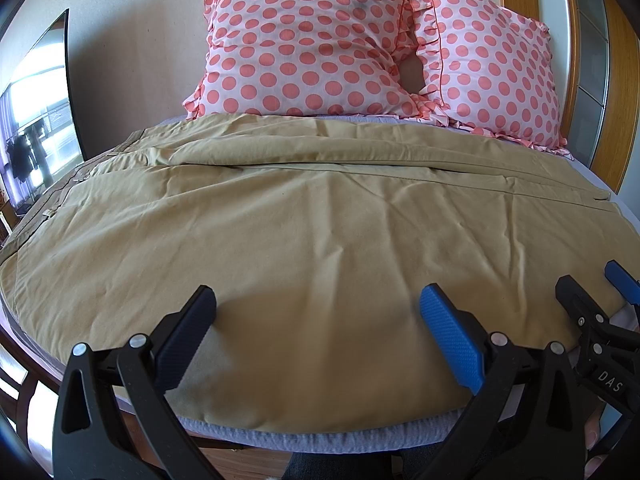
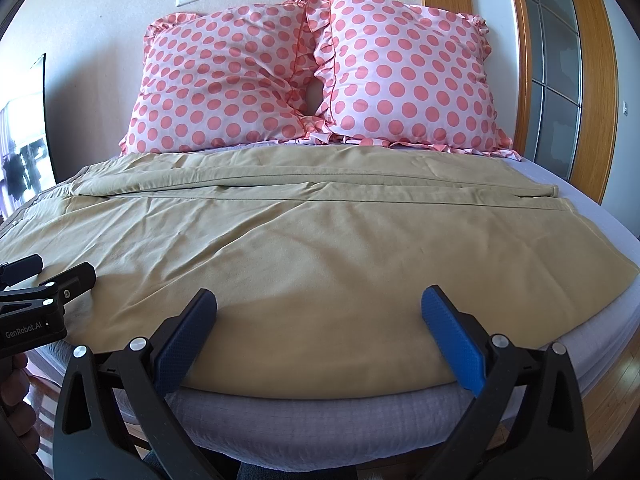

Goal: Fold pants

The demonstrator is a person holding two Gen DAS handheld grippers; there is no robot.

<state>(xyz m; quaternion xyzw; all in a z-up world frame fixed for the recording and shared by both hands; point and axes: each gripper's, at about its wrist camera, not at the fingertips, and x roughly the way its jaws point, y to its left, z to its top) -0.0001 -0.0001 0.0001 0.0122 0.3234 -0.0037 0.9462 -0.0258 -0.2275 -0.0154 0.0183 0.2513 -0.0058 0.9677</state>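
Observation:
Tan pants (image 1: 304, 232) lie spread flat across the bed, waistband at the left, leg hems at the right; they also show in the right wrist view (image 2: 320, 248). My left gripper (image 1: 318, 304) is open, its fingers just above the near edge of the pants, holding nothing. My right gripper (image 2: 319, 304) is open above the near edge further right, holding nothing. The right gripper also shows at the right edge of the left wrist view (image 1: 592, 284). The left gripper also shows at the left edge of the right wrist view (image 2: 60, 270).
Two pink polka-dot pillows (image 1: 304, 44) (image 2: 408, 76) lean against the wall behind the pants. The grey-lilac bedsheet (image 2: 320, 416) shows along the near bed edge. A mirror (image 1: 36, 112) stands at the left, a wooden door frame (image 2: 592, 80) at the right.

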